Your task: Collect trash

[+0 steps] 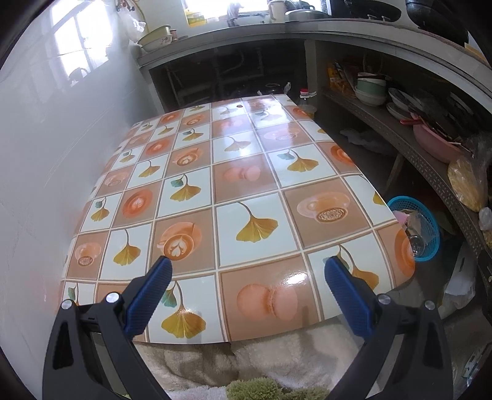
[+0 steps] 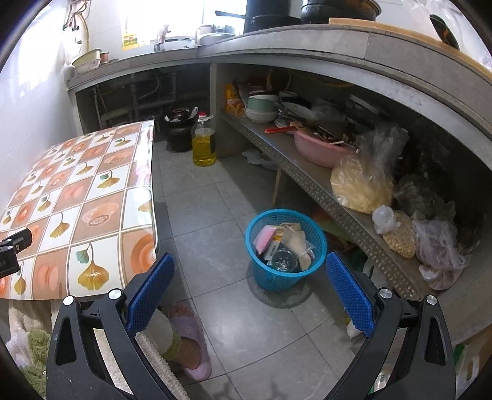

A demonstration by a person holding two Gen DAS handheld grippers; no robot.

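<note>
- My left gripper [image 1: 246,277] hung over the near edge of the table [image 1: 233,160], its blue fingers [image 1: 150,295] spread wide with nothing between them.
- The table top wore a glossy checked cover of ginkgo leaves, coffee cups and macarons, and window light glared off its far half.
- Apart from a small dark spot near its far edge, I saw nothing lying on it.
- Left of the table rose a pale tiled wall; beyond its far end ran a grey concrete counter [image 1: 353,29] with pots and a basin on top and pipes in the dark space under it.
- My right gripper [image 2: 249,277] was held out over the grey floor tiles [image 2: 196,190] just right of the table, also wide apart and holding nothing.
- The blue basket [image 2: 286,249] stood on the floor right of the table, near its front corner, showing between my right fingers.
- The trash [image 2: 283,243] lay inside the basket: a pink sponge-like piece, paper scraps and wrappers, and a clear glass-like item at the bottom.
- Further right of the table, a perforated metal shelf [image 2: 310,181] under the counter carried bowls, a pink basin [image 2: 316,150] and several plastic bags of yellowish food.
- Past the table's far right corner stood a bottle of yellow oil [image 2: 203,144] beside a dark jar [image 2: 180,129].
- Below the table's near edge, I could see fleecy cloth and my foot in a lilac slipper [image 2: 190,341].
</note>
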